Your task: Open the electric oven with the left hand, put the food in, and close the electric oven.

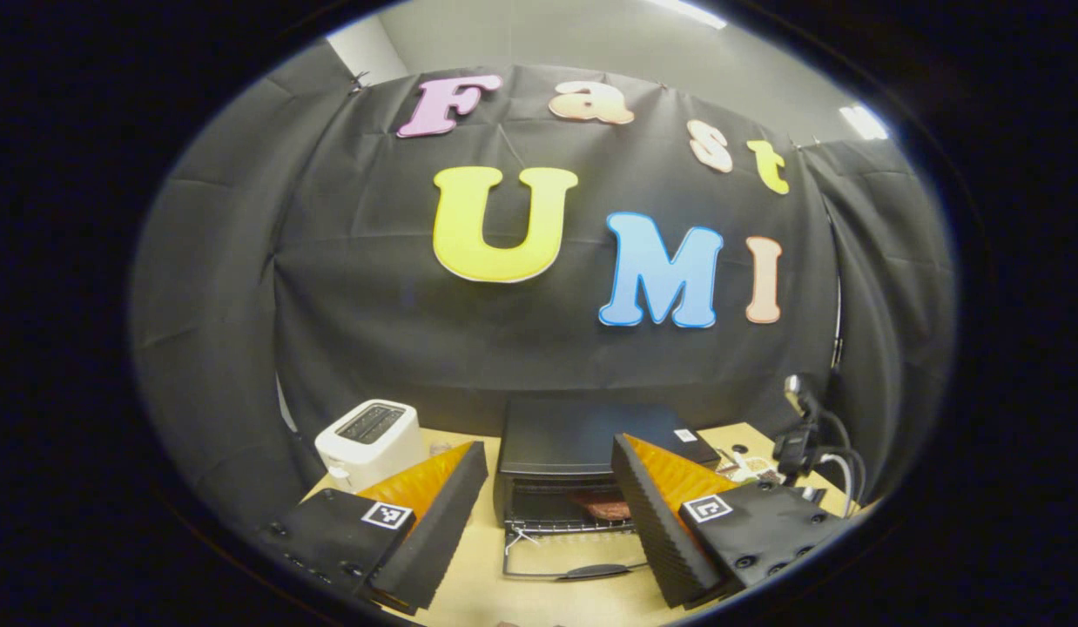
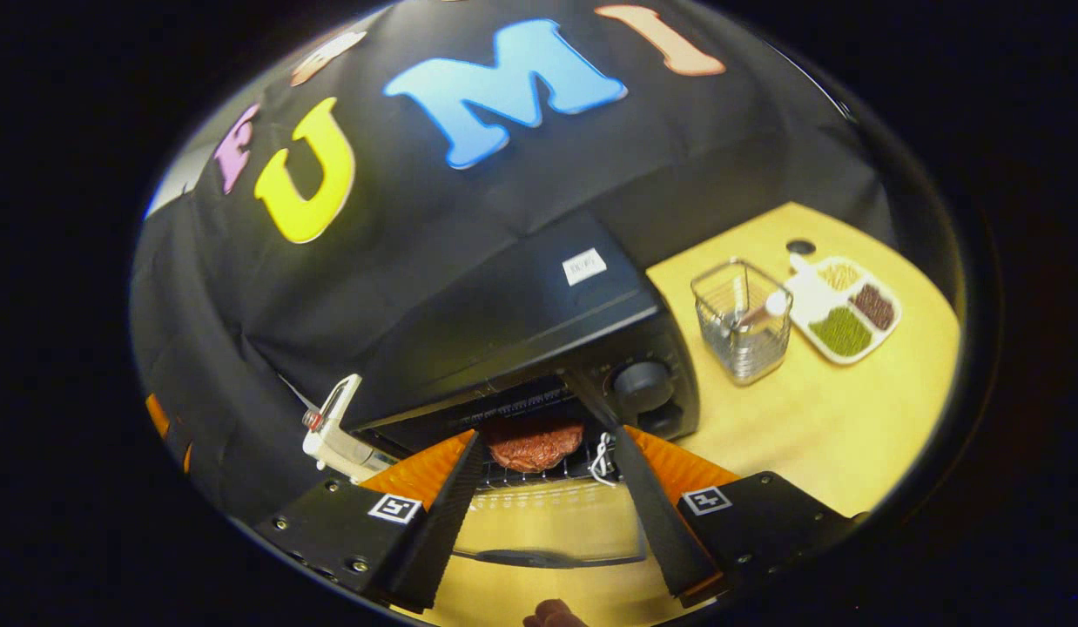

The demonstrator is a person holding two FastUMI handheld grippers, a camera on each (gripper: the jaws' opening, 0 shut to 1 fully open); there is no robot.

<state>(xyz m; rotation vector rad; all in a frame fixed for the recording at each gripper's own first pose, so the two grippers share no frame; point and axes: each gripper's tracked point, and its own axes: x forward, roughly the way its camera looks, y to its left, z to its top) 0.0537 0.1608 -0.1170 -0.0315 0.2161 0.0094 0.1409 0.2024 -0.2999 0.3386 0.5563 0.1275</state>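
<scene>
- In the left gripper view, I am holding my left hand-held gripper (image 1: 548,522) wide open and grasping nothing, back from the electric oven (image 1: 591,453) on the worktop (image 1: 478,557).
- The oven door (image 1: 574,557) is lying folded down toward me, its handle (image 1: 596,571) nearest, and the food (image 1: 602,507) is sitting on the wire rack (image 1: 548,522) inside.
- A white toaster (image 1: 371,441) is standing just left of the oven; a small camera on a stand (image 1: 800,435) is rising at the right.
- In the right gripper view, I am keeping my right hand-held gripper (image 2: 548,514) spread open and empty above the lowered door, just short of the oven mouth.
- The reddish-brown food (image 2: 534,446) is resting on the rack between the fingers' lines.
- Right of the oven, a wire basket (image 2: 742,320) is standing beside a divided tray (image 2: 844,309) of green, dark and pale fillings; the control knob (image 2: 642,384) is facing me.
</scene>
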